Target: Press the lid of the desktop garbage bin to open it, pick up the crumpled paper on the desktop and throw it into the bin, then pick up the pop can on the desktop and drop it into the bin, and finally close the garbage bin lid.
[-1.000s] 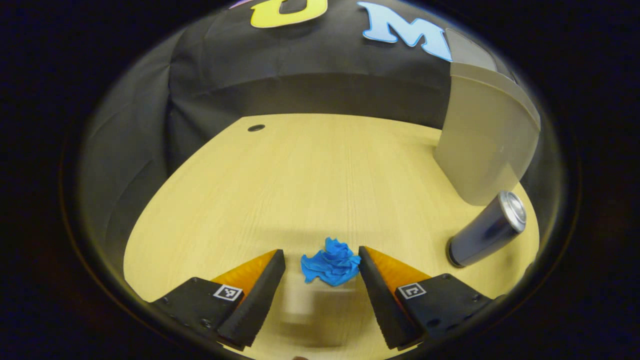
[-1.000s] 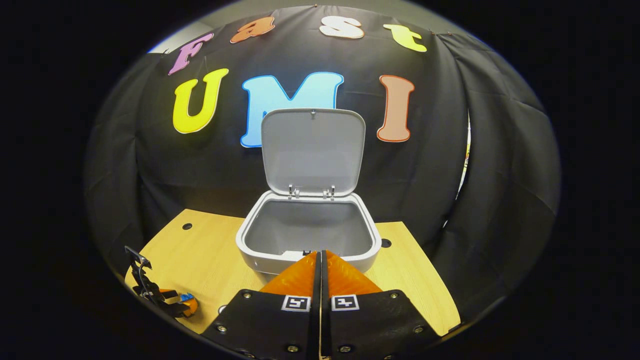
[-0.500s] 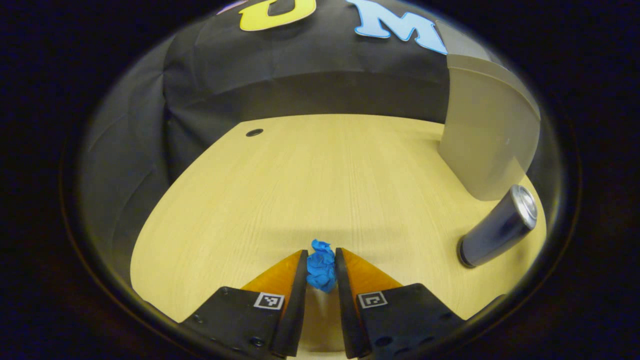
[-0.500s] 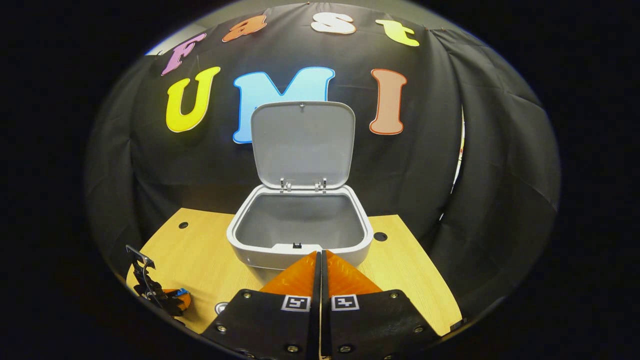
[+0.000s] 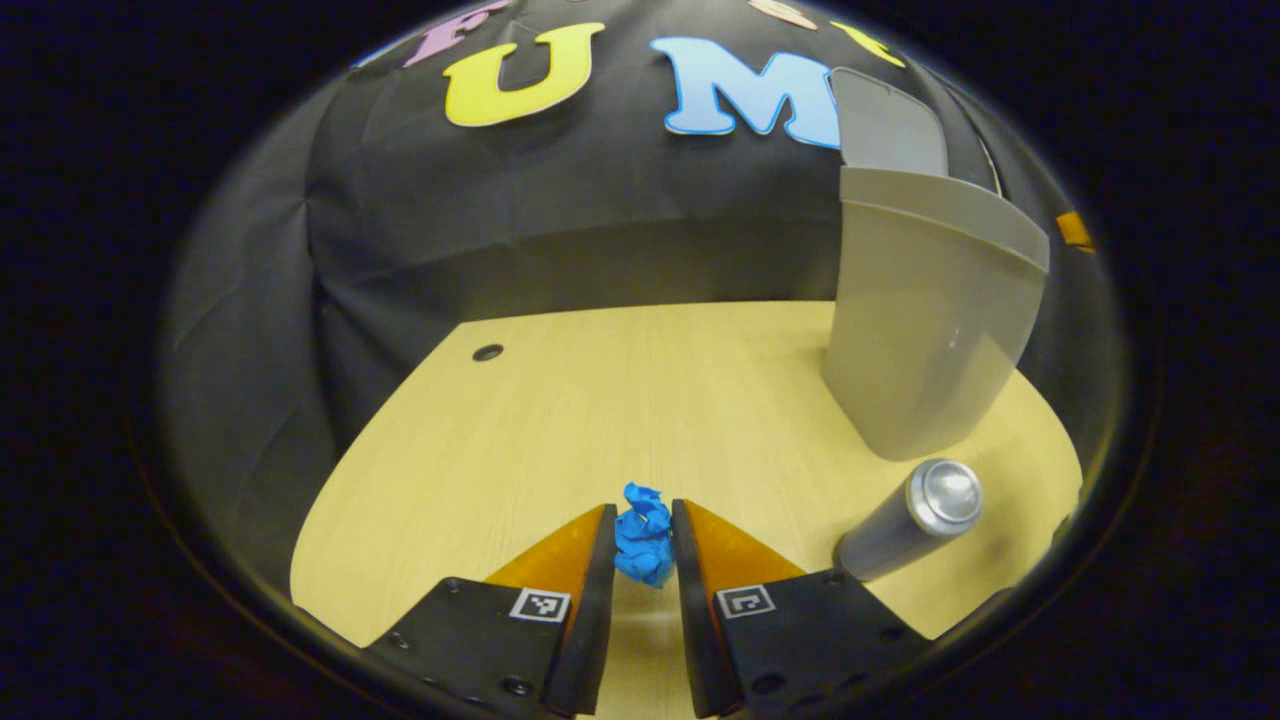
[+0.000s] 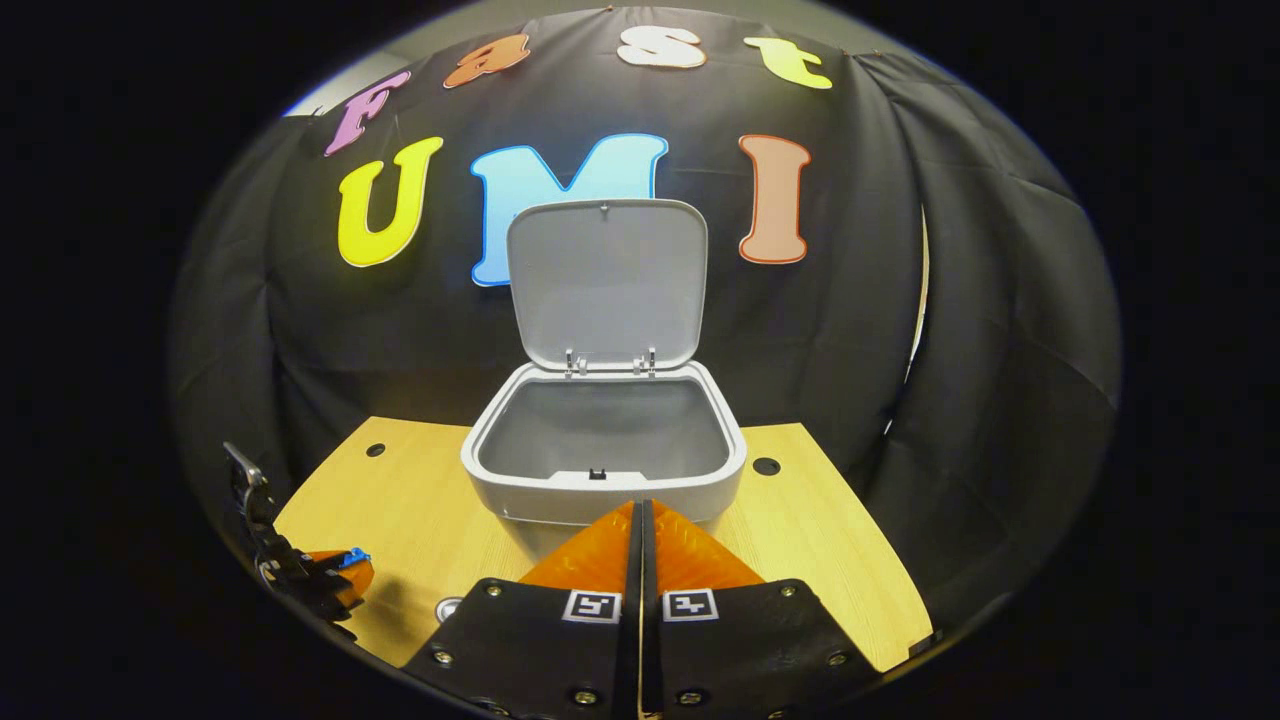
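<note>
- Two fingers of my left gripper [image 5: 645, 525] press on the blue crumpled paper [image 5: 643, 545] from either side; the wad sits squeezed tall and narrow between them, above the wooden desktop [image 5: 560, 410].
- Right of the paper in the left gripper view, the pop can [image 5: 905, 520] stands on the desktop with its long axis upright, silver top toward my camera, just in front of the bin.
- Farther right, the grey garbage bin [image 5: 925, 340] stands near the desktop's back edge.
- From the right gripper view, the left gripper [image 6: 335, 578] shows low at the left with the paper [image 6: 352, 557] in it, and the bin [image 6: 605, 480] has its lid [image 6: 607, 280] swung up, standing nearly vertical.
- My right gripper [image 6: 641, 530] hangs before the bin, fingers pressed together on nothing.
</note>
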### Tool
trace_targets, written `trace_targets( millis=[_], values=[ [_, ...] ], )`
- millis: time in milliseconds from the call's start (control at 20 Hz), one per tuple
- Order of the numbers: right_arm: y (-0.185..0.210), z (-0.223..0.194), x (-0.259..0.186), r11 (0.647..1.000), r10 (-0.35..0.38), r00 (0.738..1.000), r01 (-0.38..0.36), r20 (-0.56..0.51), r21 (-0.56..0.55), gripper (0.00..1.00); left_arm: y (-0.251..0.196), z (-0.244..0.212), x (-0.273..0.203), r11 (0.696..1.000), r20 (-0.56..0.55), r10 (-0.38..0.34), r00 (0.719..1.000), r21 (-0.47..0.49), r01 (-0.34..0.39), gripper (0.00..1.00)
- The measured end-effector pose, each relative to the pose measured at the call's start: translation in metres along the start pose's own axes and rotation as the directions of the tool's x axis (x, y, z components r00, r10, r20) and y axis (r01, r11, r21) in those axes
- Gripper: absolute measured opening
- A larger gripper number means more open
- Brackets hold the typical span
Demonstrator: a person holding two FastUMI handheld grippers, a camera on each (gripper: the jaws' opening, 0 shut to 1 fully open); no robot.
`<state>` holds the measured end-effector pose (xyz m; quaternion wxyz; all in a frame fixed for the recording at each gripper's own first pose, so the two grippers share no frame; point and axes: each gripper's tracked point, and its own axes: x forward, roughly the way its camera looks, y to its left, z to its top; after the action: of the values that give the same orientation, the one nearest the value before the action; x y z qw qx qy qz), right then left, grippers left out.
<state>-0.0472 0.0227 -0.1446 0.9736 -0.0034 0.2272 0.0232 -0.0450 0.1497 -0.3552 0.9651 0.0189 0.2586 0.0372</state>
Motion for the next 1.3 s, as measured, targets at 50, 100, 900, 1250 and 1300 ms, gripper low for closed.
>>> trace_targets(
  millis=[50, 100, 900, 1250, 1300],
  values=[
    [-0.003, -0.002, -0.001, 1.000, -0.001, 1.000, 0.001, -0.002, 0.005, 0.01, -0.007, 0.018, -0.006, 1.000, 0.032, -0.012, 0.999, 0.001, 0.012, 0.39],
    [-0.004, -0.003, -0.002, 1.000, -0.003, 1.000, 0.003, -0.003, 0.007, 0.01, -0.010, 0.031, -0.009, 1.000, 0.058, -0.020, 0.998, 0.001, 0.020, 0.41],
    [-0.085, -0.033, -0.033, 0.979, -0.142, 0.990, 0.144, -0.022, 0.144, 0.01, -0.187, 0.290, -0.064, 0.939, 0.433, -0.343, 0.834, 0.178, 0.294, 0.41],
    [-0.130, -0.045, -0.065, 0.948, -0.239, 0.971, 0.239, -0.025, 0.211, 0.01, -0.257, 0.297, -0.055, 0.896, 0.414, -0.442, 0.796, 0.241, 0.373, 0.41],
    [-0.135, -0.047, -0.069, 0.944, -0.248, 0.968, 0.247, -0.025, 0.217, 0.01, -0.262, 0.296, -0.054, 0.891, 0.410, -0.452, 0.792, 0.239, 0.385, 0.48]
  ],
)
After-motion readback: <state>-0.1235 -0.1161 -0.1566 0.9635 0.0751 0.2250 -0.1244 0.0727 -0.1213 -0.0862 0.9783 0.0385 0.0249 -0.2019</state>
